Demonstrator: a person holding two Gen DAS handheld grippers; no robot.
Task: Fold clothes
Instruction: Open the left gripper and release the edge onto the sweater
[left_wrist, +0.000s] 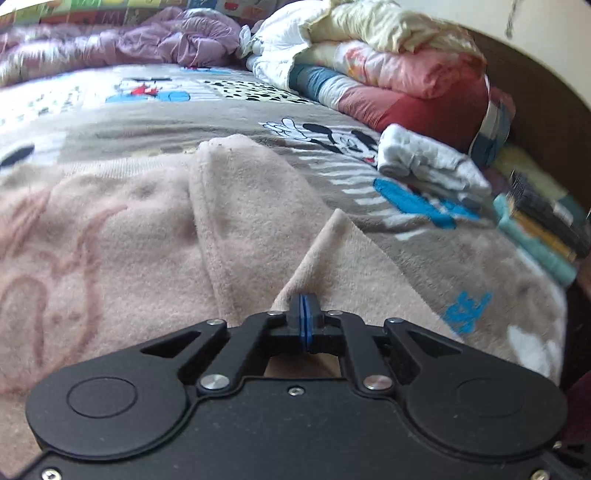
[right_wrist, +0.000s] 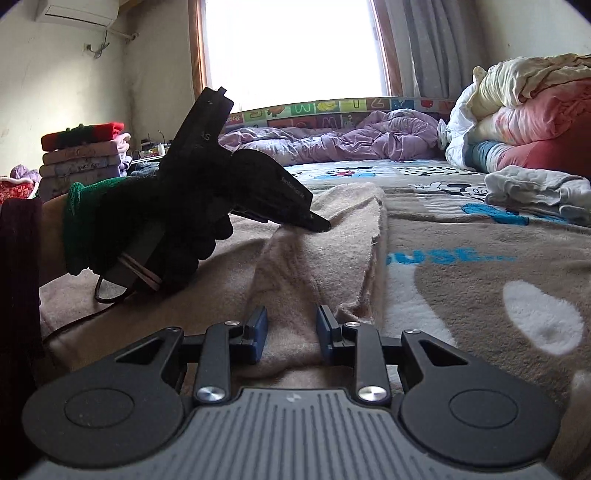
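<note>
A pale pink fleece garment lies spread on the bed, with one sleeve folded across it. My left gripper is shut on a raised edge of the pink garment. In the right wrist view the same gripper, held by a black-gloved hand, pinches the garment at a fold. My right gripper is open, its blue pads straddling a ridge of the pink fabric close to the camera.
The bed carries a grey cartoon-print blanket. A folded white cloth lies to the right, with stacked quilts behind it. A purple duvet is bunched at the far side. Folded clothes are stacked at the left.
</note>
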